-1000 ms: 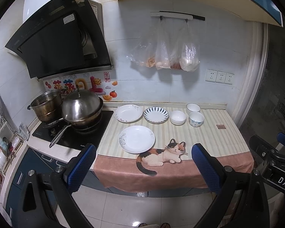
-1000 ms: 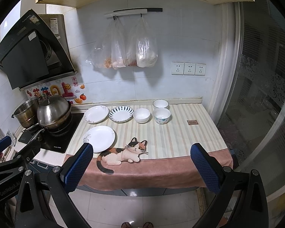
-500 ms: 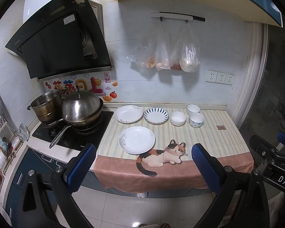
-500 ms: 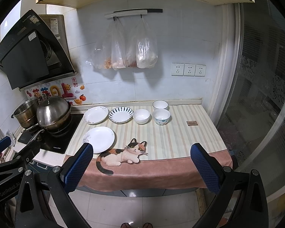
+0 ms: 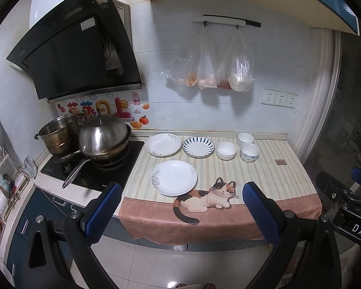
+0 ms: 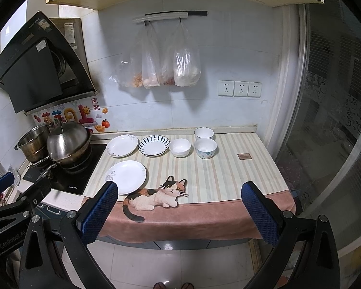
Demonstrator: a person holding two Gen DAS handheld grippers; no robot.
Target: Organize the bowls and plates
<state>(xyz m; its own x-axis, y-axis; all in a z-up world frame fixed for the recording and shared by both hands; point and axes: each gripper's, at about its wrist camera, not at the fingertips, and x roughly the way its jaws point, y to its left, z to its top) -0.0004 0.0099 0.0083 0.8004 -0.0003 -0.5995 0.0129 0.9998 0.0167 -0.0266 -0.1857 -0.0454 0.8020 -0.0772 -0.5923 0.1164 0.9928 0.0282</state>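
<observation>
On the striped counter cloth (image 5: 264, 168) lie a white plate (image 5: 173, 177) at the front, a floral-rim white plate (image 5: 163, 144) and a blue-striped plate (image 5: 198, 146) behind it. To their right stand a white bowl (image 5: 226, 150), a dotted bowl (image 5: 249, 152) and a white bowl (image 5: 245, 138) at the back. In the right wrist view the same plates (image 6: 127, 176) (image 6: 121, 145) (image 6: 154, 145) and bowls (image 6: 179, 147) (image 6: 205, 148) (image 6: 204, 133) show. My left gripper (image 5: 180, 207) and right gripper (image 6: 178, 207) are open and empty, held back from the counter's front edge.
A lidded wok (image 5: 103, 136) and a steel pot (image 5: 59, 133) sit on the hob at left under a black range hood (image 5: 72, 55). Plastic bags (image 5: 211, 72) hang on the back wall. A small brown square (image 5: 280, 161) lies at the counter's right. A glass door is at far right.
Both views have shifted very slightly; the dishes have not moved and both grippers stay open.
</observation>
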